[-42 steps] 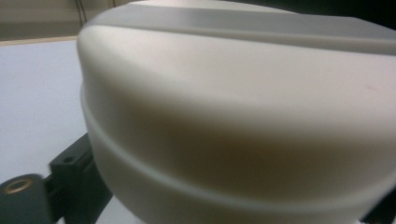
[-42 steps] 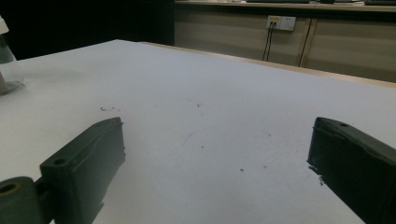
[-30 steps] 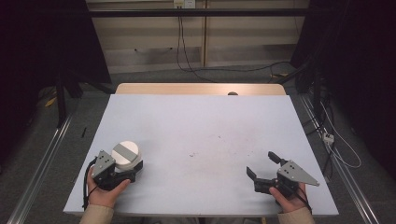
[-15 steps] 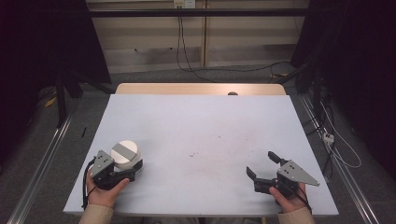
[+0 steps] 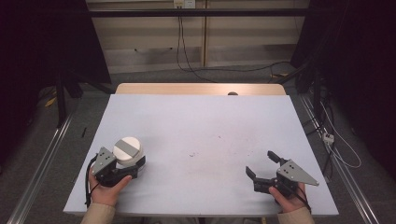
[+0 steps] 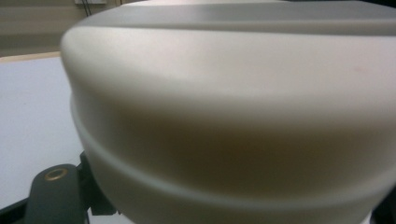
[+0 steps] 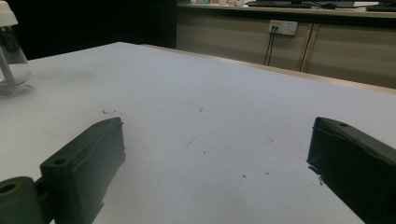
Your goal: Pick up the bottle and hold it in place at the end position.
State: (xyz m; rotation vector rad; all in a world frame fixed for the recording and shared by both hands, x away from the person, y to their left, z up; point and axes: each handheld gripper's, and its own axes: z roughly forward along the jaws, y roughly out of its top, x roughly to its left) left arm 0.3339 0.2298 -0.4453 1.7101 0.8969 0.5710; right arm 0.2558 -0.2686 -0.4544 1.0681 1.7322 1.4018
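I am observing a squat, round white plastic container with a grey band across its lid (image 5: 127, 150) at the near left of the pale grey matte table (image 5: 201, 126). The left gripper (image 5: 133, 165) is clamping it: its black fingers have just been closing and are now pressing on the container's lower body, with the container between them. In the left gripper view the container (image 6: 233, 116) is showing a smooth, slightly glossy cream-white wall with a rounded shoulder and a shallow groove running around it; the grey band is lying flat across the top. I cannot tell what is inside, since the wall is opaque and the lid is on.

The right gripper (image 5: 262, 169) is resting at the near right of the table, well apart from the container, its black fingers (image 7: 88, 158) standing wide apart with nothing between them. The table surface there is showing faint scratches and small dark specks. At the left edge of the right gripper view a clear bottle with a white cap (image 7: 11, 51) is standing on the table; it is looking see-through, its contents unclear.
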